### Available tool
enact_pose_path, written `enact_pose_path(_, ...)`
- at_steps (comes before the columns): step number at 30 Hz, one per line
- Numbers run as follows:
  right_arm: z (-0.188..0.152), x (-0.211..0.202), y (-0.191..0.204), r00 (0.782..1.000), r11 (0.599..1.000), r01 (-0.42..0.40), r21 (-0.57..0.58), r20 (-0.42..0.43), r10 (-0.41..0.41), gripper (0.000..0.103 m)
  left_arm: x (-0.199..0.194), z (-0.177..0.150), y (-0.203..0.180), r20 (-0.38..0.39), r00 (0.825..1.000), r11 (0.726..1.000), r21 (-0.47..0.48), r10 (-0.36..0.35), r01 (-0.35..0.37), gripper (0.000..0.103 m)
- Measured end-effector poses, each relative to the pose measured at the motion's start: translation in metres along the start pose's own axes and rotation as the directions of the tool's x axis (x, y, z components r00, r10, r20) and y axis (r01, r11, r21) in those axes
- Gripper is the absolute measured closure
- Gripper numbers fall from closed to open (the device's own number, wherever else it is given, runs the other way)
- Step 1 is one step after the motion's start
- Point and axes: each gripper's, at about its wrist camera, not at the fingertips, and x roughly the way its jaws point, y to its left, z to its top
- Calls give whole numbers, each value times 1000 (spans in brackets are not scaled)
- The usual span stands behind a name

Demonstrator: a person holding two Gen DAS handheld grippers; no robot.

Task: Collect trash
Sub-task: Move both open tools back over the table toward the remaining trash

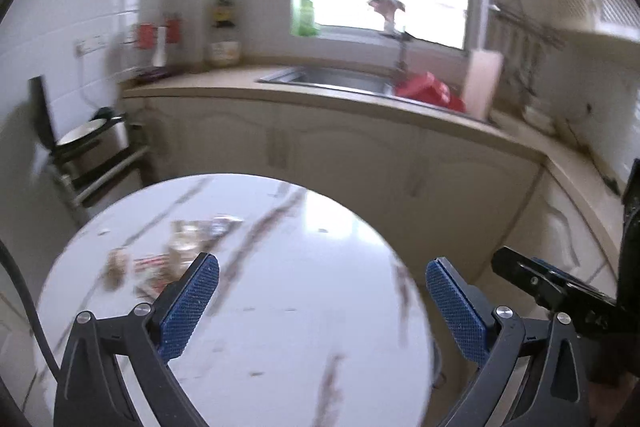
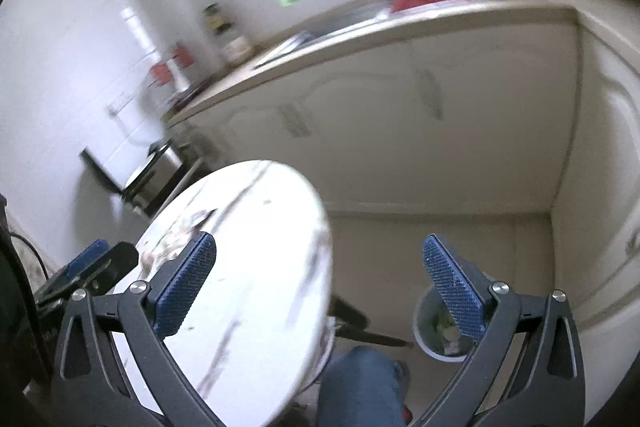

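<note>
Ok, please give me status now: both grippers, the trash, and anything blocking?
Left gripper open, empty. Right gripper open, empty. Trash on round table, blurred; bin on floor holds scraps. Nothing blocking.

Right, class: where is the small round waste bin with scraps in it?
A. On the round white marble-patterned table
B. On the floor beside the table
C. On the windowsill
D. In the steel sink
B: the small round waste bin stands on the floor, right of the round white marble-patterned table, by the cabinets.
</note>
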Motion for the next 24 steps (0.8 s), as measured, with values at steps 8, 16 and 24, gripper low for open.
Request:
enact_pose_path(8,-9,6,119,998,977,-54,-205,2,56,0,-65,-36,83,39,990,982,-136,137,-131,1)
enact_pose_path(16,-28,16,200,993,931,-114,-346,-26,112,0,-113,-59,132,51,969,945,-237,242,-224,1)
enact_pose_path(24,-42,27,248,996,875,-89,-475,-24,88,0,-127,-84,153,16,958,917,-295,286,-269,1)
